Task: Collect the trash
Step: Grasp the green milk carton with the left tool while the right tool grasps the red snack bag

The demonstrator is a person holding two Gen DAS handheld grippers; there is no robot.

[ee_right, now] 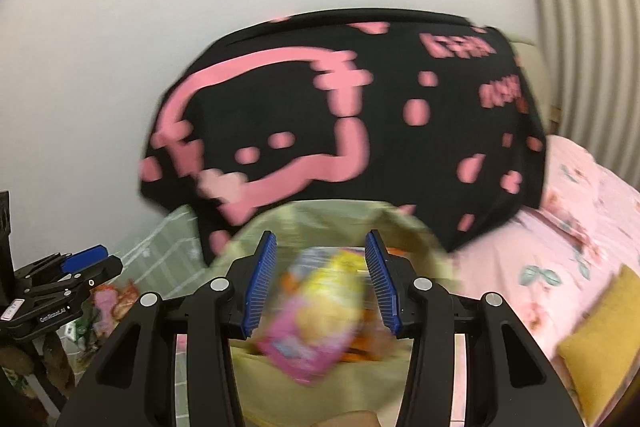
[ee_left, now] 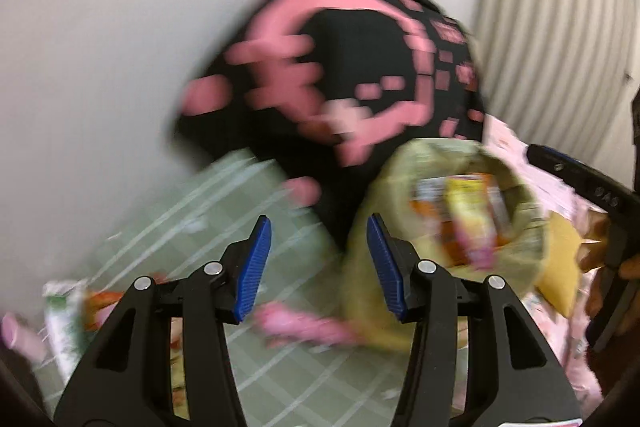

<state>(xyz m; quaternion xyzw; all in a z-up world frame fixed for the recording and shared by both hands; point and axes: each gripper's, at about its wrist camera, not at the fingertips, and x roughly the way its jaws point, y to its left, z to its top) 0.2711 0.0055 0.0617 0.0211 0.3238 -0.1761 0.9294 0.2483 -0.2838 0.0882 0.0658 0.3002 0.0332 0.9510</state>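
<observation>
A pale green bag stands open on the bed with blurred yellow, orange and pink wrappers inside. My left gripper is open just left of the bag's mouth, above the green plaid sheet, with nothing between its blue pads. A pink wrapper lies below it, and more packets lie at the far left. My right gripper hangs over the bag. A yellow-pink wrapper shows in the gap between its pads, apparently not touching them. The left gripper appears at the left edge.
A black cushion with pink print leans on the white wall behind the bag. A pink floral sheet and a yellow pillow lie to the right. Pleated curtain hangs at the right. Loose wrappers lie near the left gripper.
</observation>
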